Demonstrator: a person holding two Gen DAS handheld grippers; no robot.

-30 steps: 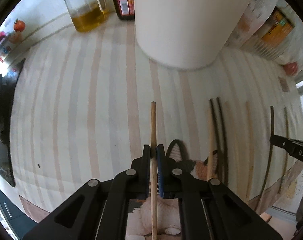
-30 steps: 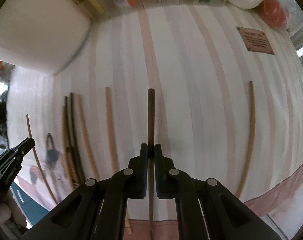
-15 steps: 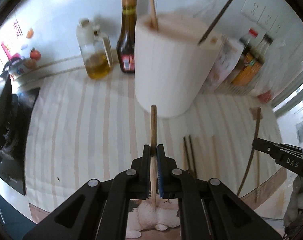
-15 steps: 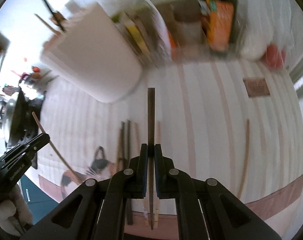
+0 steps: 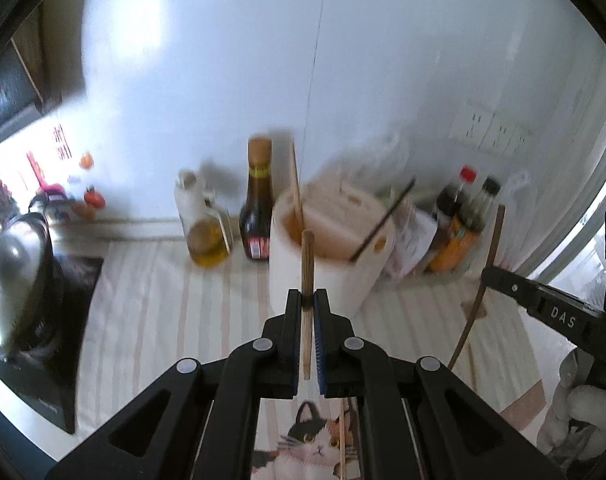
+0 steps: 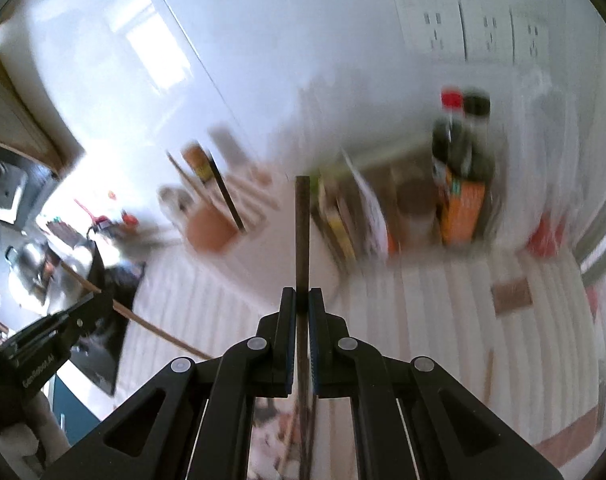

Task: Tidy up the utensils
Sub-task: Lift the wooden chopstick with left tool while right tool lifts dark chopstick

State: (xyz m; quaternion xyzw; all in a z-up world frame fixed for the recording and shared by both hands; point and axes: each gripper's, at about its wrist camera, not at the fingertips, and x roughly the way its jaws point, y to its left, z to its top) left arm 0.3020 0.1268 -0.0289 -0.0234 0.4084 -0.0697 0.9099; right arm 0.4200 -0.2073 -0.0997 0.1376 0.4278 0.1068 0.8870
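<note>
The left gripper [image 5: 308, 298] has its fingers [image 5: 291, 312] clamped on a pale wooden chopstick [image 5: 307, 256], whose tip sticks out past them toward the white cylindrical utensil holder [image 5: 323, 280] just beyond. A light chopstick [image 5: 295, 192] and a dark one [image 5: 383, 220] lean inside that holder. The right gripper [image 6: 301, 300] pinches a dark brown chopstick [image 6: 302, 232] between its closed fingers [image 6: 287, 316]. Under both lies the striped cloth-covered worktop [image 5: 163, 288]; left of the holder stand an oil jug [image 5: 207, 228] and a dark sauce bottle [image 5: 257, 208].
</note>
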